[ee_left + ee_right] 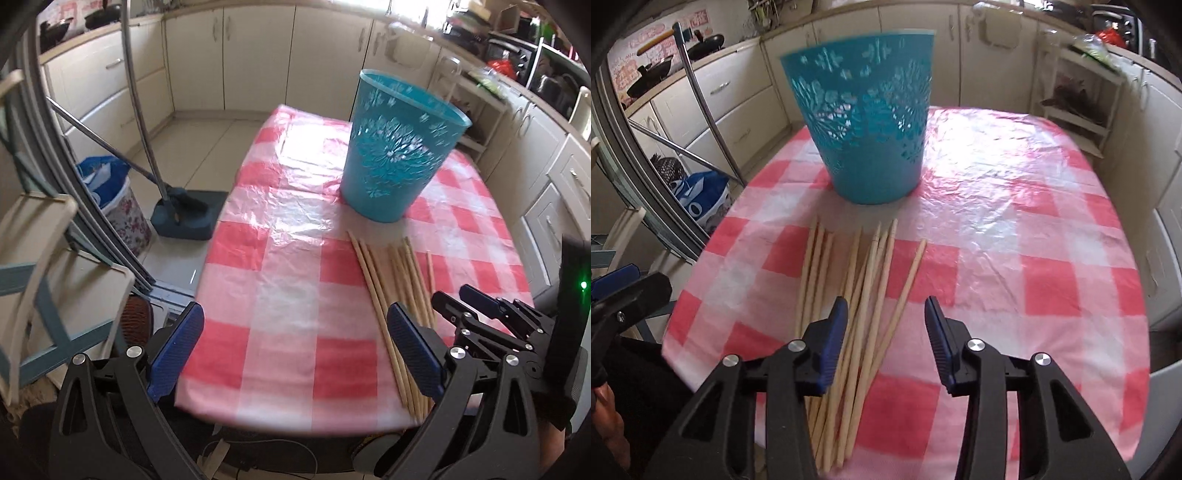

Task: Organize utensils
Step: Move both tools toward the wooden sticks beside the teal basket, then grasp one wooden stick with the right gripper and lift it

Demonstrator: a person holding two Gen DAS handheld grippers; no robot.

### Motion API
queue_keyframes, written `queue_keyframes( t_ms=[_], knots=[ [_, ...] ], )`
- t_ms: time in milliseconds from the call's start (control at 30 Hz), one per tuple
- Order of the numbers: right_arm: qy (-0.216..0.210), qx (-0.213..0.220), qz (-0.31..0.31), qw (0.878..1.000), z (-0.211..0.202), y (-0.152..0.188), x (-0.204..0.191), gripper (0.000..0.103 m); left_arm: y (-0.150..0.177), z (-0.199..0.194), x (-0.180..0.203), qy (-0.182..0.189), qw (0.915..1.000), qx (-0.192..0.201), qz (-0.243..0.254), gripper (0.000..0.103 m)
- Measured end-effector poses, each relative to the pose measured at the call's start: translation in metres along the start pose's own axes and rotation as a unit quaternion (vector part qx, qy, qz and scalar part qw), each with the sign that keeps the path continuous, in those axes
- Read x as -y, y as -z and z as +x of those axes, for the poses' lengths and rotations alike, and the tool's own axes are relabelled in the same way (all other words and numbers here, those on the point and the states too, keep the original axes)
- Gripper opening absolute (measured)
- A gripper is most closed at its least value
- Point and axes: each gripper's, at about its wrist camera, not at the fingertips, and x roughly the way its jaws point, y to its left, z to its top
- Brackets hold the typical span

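Note:
Several long wooden chopsticks (866,295) lie fanned out on a red-and-white checked tablecloth (1015,229), near its front edge; they also show in the left wrist view (391,284). A teal openwork plastic basket (866,122) stands upright just beyond their tips, also in the left wrist view (395,147). My right gripper (886,314) is open and empty, hovering over the near part of the chopsticks. My left gripper (295,325) is open and empty, just left of the sticks. The right gripper (491,314) shows at the right of the left wrist view.
The tablecloth (280,258) covers an oval table. To the left on the floor are a dustpan (188,214), a bagged bin (114,192) and a chair (44,266). Kitchen cabinets (990,48) ring the room. A white shelf rack (1078,103) stands at the back right.

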Motion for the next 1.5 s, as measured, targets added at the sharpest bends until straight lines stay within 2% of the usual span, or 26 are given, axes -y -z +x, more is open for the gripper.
queue_keyframes(
  t_ms=[67, 167, 267, 367, 700, 833, 1000, 1167, 1233, 1300, 1333, 1367, 1400, 1433, 1500],
  knots=[
    [-0.008, -0.009, -0.005, 1.000, 0.009, -0.004, 0.001, 0.031, -0.004, 0.011, 0.004, -0.006, 1.0000, -0.003, 0.006, 0.095],
    [-0.017, -0.006, -0.011, 1.000, 0.016, -0.009, 0.004, 0.029, -0.009, 0.028, 0.014, -0.014, 0.9997, -0.010, 0.019, 0.095],
    [-0.025, -0.013, 0.006, 1.000, 0.020, -0.009, 0.014, 0.023, -0.012, 0.043, 0.025, -0.020, 0.9992, -0.017, 0.031, 0.095],
    [-0.019, -0.016, 0.007, 1.000, 0.022, -0.008, 0.019, 0.015, -0.014, 0.058, 0.035, -0.024, 0.9986, -0.025, 0.041, 0.095],
    [-0.024, -0.014, 0.016, 0.999, 0.017, -0.011, 0.028, 0.006, -0.022, 0.092, 0.046, -0.021, 0.9977, -0.043, 0.048, 0.095],
    [-0.027, -0.007, 0.028, 0.999, 0.013, -0.013, 0.032, 0.006, -0.025, 0.096, 0.044, -0.015, 0.9981, -0.042, 0.042, 0.093],
    [-0.034, -0.012, 0.038, 0.999, 0.016, -0.014, 0.034, 0.006, -0.026, 0.106, 0.044, -0.010, 0.9976, -0.052, 0.045, 0.079],
    [-0.052, -0.021, 0.057, 0.997, 0.019, -0.014, 0.040, 0.006, -0.029, 0.107, 0.046, -0.005, 0.9976, -0.041, 0.056, 0.070],
    [-0.052, -0.021, 0.060, 0.997, 0.019, -0.013, 0.040, 0.006, -0.029, 0.107, 0.048, 0.005, 0.9973, -0.034, 0.064, 0.062],
    [-0.051, -0.020, 0.063, 0.997, 0.018, -0.012, 0.041, 0.006, -0.029, 0.106, 0.051, 0.025, 0.9965, -0.029, 0.074, 0.044],
    [-0.050, -0.020, 0.065, 0.996, 0.018, -0.012, 0.042, 0.006, -0.029, 0.105, 0.052, 0.038, 0.9957, -0.028, 0.080, 0.040],
    [-0.050, -0.019, 0.067, 0.996, 0.017, -0.012, 0.043, 0.006, -0.029, 0.105, 0.054, 0.046, 0.9950, -0.028, 0.083, 0.030],
    [-0.050, -0.019, 0.069, 0.996, 0.017, -0.012, 0.044, 0.006, -0.030, 0.105, 0.054, 0.070, 0.9934, -0.030, 0.086, 0.021],
    [-0.050, -0.019, 0.072, 0.996, 0.017, -0.011, 0.045, 0.006, -0.030, 0.105, 0.054, 0.092, 0.9917, -0.033, 0.083, 0.019],
    [-0.049, -0.019, 0.076, 0.996, 0.016, -0.010, 0.048, 0.006, -0.029, 0.105, 0.055, 0.097, 0.9907, -0.033, 0.089, 0.013]
  ],
)
